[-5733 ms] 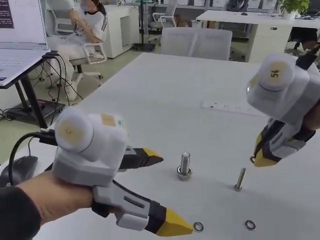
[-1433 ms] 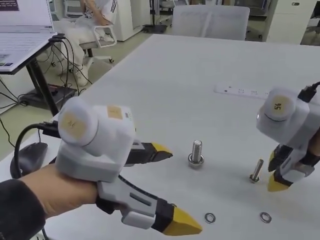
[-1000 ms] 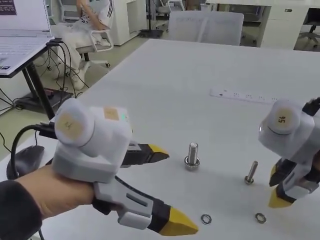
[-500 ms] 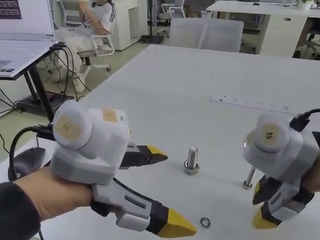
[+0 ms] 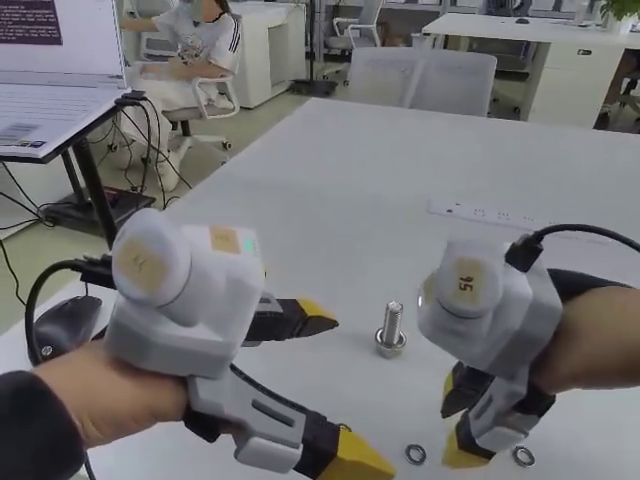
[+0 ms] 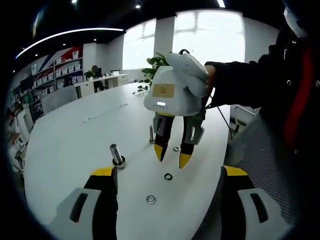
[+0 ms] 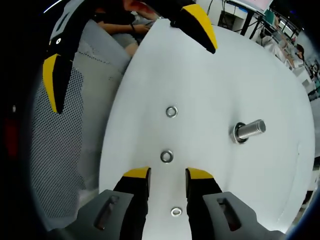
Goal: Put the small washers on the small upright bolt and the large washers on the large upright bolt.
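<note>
Since the three washers (image 7: 166,156) lie flat and loose on the bench (image 7: 210,75) near its front edge, with none threaded on a bolt, the work is judged to be at the pick-up stage. One washer sits just ahead of the right tongs (image 7: 168,175), one farther out, and one beneath the tongs' body. Which washers are small and which large cannot be told.

The right tongs point down at the bench, empty, their jaws parted by a narrow gap. That setting seems suited to closing on a thin ring.

The large bolt (image 5: 391,330) stands upright behind the washers. A ring at its foot may be a washer or the bolt's own head. The small bolt (image 6: 151,134) stands upright nearby, beyond the right tongs.

The left tongs (image 5: 335,392) are spread wide and empty, held aside, apparently to leave room. Their lower tip is near one washer.

Nothing stands between the washers and the bolts. A power strip (image 5: 480,213) lies well back on the bench. Beyond the bench are a chair (image 5: 420,75) and a seated person (image 5: 205,35).
</note>
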A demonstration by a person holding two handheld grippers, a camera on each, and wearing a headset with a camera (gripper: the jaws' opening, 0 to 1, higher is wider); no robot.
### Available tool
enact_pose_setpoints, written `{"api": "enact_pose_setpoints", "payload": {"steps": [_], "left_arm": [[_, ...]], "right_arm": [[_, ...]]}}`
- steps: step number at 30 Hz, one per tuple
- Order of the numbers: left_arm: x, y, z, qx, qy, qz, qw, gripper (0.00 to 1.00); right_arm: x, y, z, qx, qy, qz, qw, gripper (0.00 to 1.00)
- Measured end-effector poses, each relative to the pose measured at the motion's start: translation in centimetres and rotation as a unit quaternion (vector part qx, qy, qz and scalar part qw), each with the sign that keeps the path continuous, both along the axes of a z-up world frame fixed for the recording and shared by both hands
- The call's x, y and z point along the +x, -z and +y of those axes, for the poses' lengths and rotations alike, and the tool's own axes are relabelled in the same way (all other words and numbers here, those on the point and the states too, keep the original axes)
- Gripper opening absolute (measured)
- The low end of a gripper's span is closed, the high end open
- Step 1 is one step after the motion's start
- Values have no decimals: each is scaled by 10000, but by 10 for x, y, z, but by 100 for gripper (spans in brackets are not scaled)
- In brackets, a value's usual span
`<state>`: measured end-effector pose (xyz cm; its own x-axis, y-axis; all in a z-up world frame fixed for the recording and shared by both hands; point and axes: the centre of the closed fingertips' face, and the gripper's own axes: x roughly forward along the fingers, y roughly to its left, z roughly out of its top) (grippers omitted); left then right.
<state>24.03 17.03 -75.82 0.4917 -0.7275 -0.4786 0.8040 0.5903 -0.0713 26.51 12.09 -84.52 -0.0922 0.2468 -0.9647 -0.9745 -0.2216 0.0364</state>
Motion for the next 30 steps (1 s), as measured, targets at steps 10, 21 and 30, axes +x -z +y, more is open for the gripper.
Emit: {"api": "enact_pose_setpoints", "payload": {"steps": [10,21,30], "left_arm": [[-2,1,1,-10,-40,4,10000,85],[-2,3,4,-8,-97,21,10000,85],[-2,5,8,-2,-156,50,9999,85]], "right_arm": [[-10,-3,42,223,-363,-35,9991,29],[-15,11,66,360,-523,-1,9980,29],[-18,23,76,350,-617,27,9975,27]]}}
